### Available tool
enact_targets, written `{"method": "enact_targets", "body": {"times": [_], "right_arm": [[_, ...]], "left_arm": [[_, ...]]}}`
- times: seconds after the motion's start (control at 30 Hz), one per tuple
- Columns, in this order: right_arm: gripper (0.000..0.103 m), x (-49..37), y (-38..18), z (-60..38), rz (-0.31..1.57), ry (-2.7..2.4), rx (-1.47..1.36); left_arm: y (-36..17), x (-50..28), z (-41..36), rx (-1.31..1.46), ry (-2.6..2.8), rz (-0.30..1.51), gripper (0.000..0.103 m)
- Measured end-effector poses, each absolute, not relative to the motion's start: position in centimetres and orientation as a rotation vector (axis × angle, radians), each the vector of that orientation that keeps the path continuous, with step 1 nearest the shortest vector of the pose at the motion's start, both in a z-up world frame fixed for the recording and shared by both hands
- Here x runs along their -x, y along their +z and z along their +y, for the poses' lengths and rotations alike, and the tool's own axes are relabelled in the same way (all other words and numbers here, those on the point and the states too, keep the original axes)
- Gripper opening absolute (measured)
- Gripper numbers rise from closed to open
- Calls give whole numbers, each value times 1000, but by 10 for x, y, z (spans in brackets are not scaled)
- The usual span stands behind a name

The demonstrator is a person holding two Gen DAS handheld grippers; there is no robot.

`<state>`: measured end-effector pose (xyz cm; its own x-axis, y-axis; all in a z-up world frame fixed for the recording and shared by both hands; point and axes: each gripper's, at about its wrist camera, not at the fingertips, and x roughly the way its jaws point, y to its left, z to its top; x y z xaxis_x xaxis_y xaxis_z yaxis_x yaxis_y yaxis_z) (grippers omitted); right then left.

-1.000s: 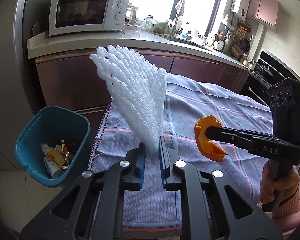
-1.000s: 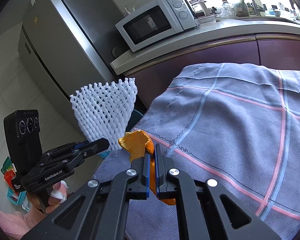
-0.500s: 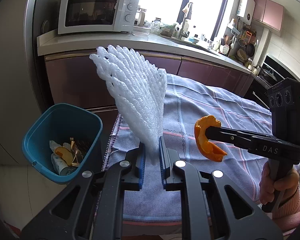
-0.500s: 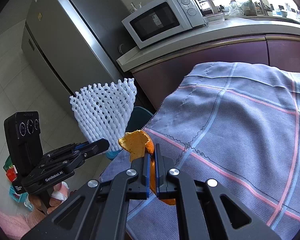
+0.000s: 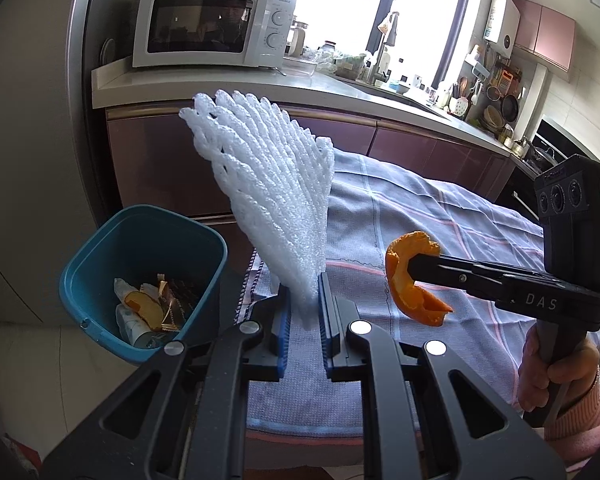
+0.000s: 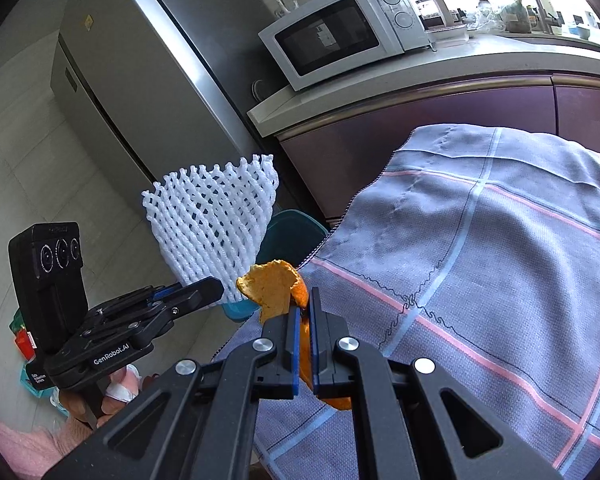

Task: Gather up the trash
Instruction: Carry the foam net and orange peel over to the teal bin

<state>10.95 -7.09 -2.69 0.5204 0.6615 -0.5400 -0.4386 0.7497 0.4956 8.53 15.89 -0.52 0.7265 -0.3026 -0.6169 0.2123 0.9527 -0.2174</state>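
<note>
My left gripper [image 5: 303,312] is shut on a white foam fruit net [image 5: 272,196], held upright above the table's left edge; the net also shows in the right wrist view [image 6: 212,224]. My right gripper [image 6: 304,312] is shut on a piece of orange peel [image 6: 272,286], seen in the left wrist view [image 5: 408,276] to the right of the net. A teal trash bin [image 5: 112,264] holding wrappers and peel stands on the floor left of the table; only its rim [image 6: 300,226] shows behind the net in the right wrist view.
The table is covered by a grey-blue checked cloth [image 5: 420,232]. Behind it runs a counter with purple cabinets [image 5: 404,148] and a white microwave [image 5: 208,26]. A steel fridge [image 6: 140,80] stands at the left. Coloured packets [image 6: 20,336] lie on the floor.
Both grippers have moved left with their loads, toward the bin. The bin now sits closer to the left gripper in the left wrist view.
</note>
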Motion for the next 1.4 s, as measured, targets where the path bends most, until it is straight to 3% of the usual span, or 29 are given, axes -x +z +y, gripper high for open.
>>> {"method": "enact_targets", "body": {"times": [1.4], "right_arm": [[3, -138, -24, -10, 799, 759, -267]], "left_arm": [[-5, -94, 201, 164, -194, 689, 13]]}}
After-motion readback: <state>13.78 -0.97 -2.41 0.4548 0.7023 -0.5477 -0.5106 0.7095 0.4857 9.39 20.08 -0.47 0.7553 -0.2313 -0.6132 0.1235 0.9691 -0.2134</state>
